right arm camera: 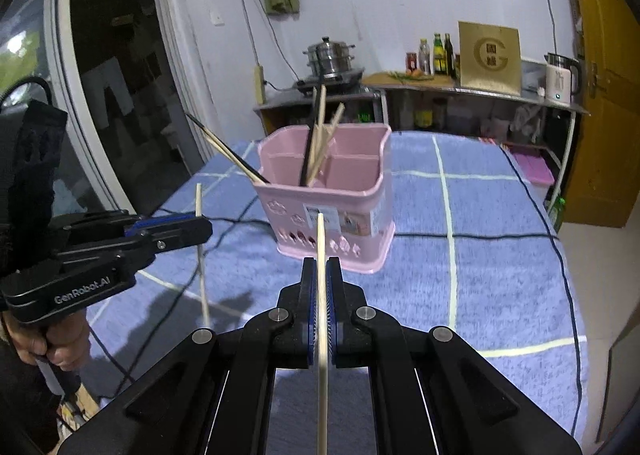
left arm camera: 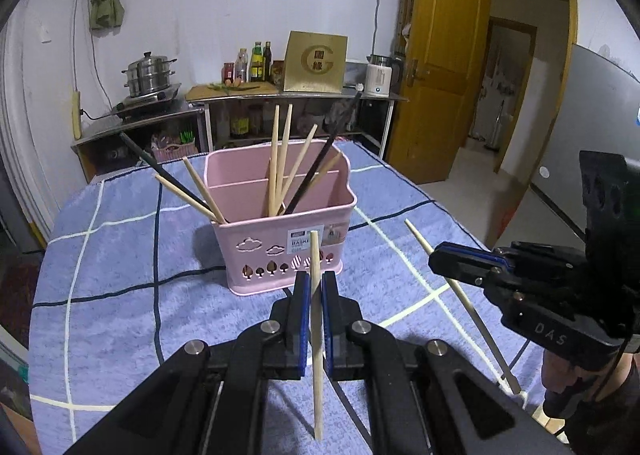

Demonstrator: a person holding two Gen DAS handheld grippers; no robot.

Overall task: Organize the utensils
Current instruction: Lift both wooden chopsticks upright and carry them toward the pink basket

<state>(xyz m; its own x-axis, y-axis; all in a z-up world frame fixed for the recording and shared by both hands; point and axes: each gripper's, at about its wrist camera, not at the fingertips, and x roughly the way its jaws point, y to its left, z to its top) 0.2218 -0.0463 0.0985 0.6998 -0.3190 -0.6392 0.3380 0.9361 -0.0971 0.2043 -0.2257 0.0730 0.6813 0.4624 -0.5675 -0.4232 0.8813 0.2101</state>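
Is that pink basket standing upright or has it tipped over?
Upright. The pink basket sits flat on the blue checked cloth, its open top up, chopsticks leaning inside.

pink basket (left arm camera: 280,231) smooth plastic; blue tablecloth (left arm camera: 120,255) fuzzy cloth; chopsticks (left arm camera: 280,159) wood.

Home kitchen: steamer pot (left arm camera: 150,73), condiment bottles (left arm camera: 256,62)

pink plastic two-compartment utensil basket (left arm camera: 280,239): 1 | pale wooden chopsticks inside it (left arm camera: 273,159): 6 | black chopsticks inside it (left arm camera: 316,169): 2 | pale wooden chopsticks clamped in grippers (left arm camera: 317,319): 2, one apiece | black two-finger grippers (left arm camera: 315,287): 2
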